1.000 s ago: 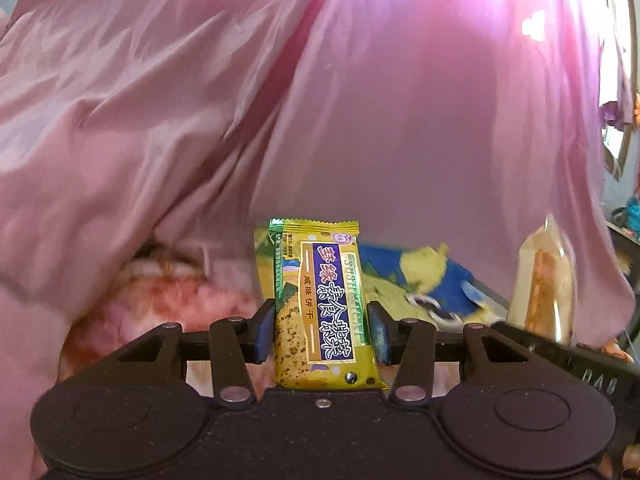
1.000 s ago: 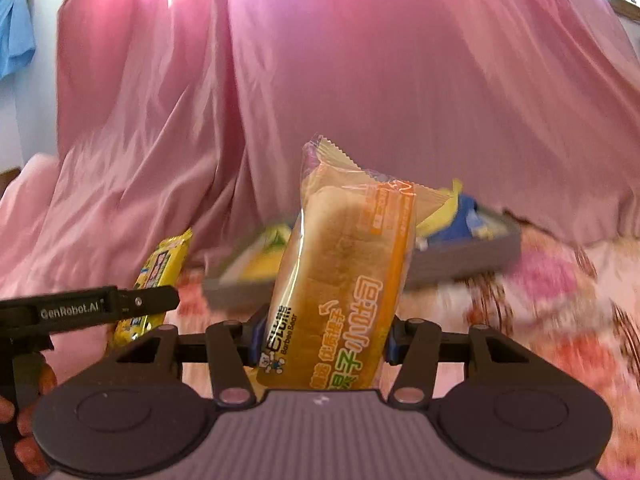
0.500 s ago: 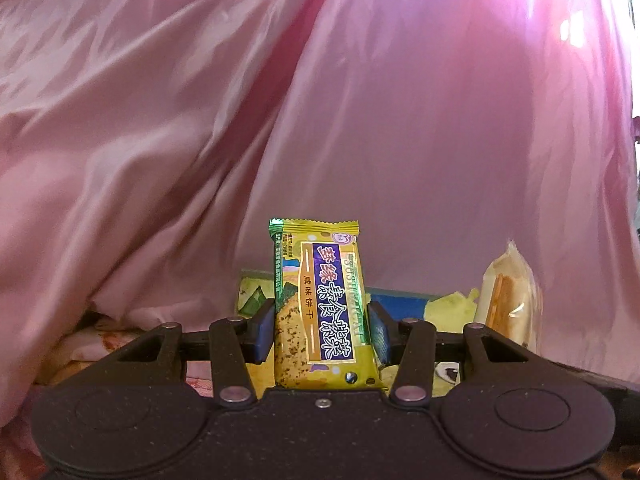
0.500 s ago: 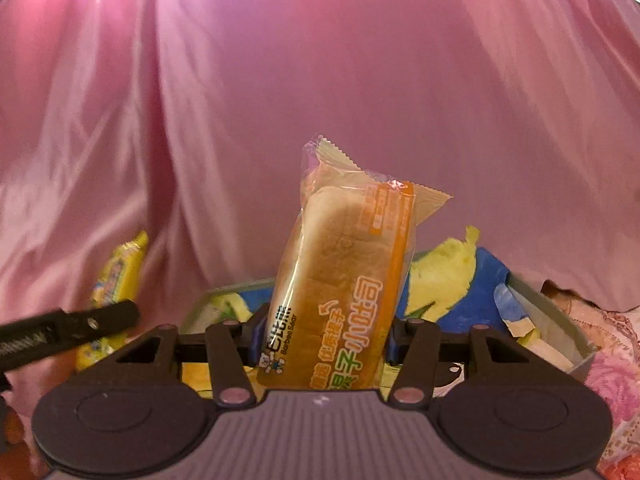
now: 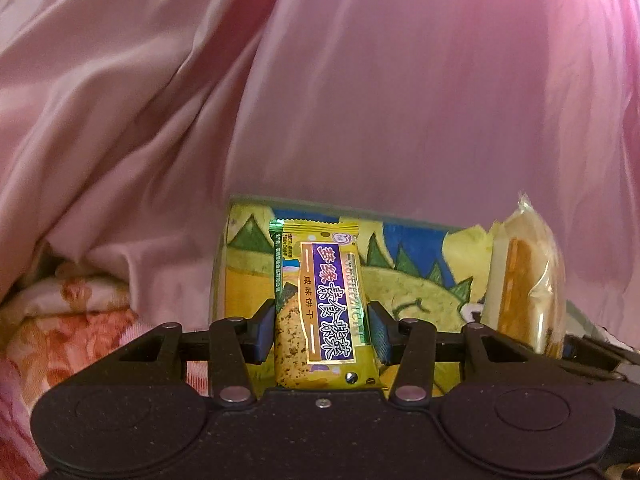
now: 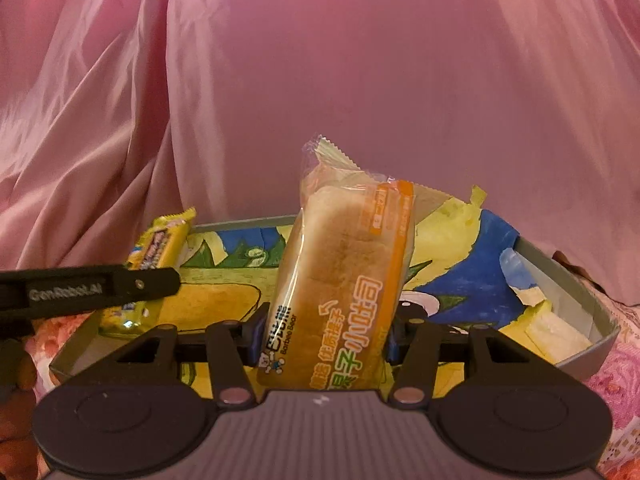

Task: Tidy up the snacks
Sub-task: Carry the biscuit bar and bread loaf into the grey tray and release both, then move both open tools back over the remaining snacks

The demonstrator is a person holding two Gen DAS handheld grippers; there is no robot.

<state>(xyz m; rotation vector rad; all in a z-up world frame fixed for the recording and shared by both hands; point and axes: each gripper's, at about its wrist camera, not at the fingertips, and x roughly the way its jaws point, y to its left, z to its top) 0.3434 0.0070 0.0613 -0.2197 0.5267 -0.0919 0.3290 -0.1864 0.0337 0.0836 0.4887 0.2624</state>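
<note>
Snacks held over the box (image 6: 560,268), both fingers clamped.
Left gripper (image 5: 322,332) gripped the biscuit pack (image 5: 320,304), right gripper (image 6: 322,336) the bread pack (image 6: 340,280); box floor mostly hidden.

Left wrist view: mounted just behind the left tongs (image 5: 322,330), looking forward and slightly down, close to a shallow box (image 5: 248,264) lined with a cartoon picture and backed by pink cloth (image 5: 360,100). Right wrist view: same mounting behind the right tongs (image 6: 322,334), facing the same box (image 6: 560,268) from nearer its right side. Shared by both: box, pink cloth (image 6: 360,80), and each other's tongs at the frame edge.
</note>
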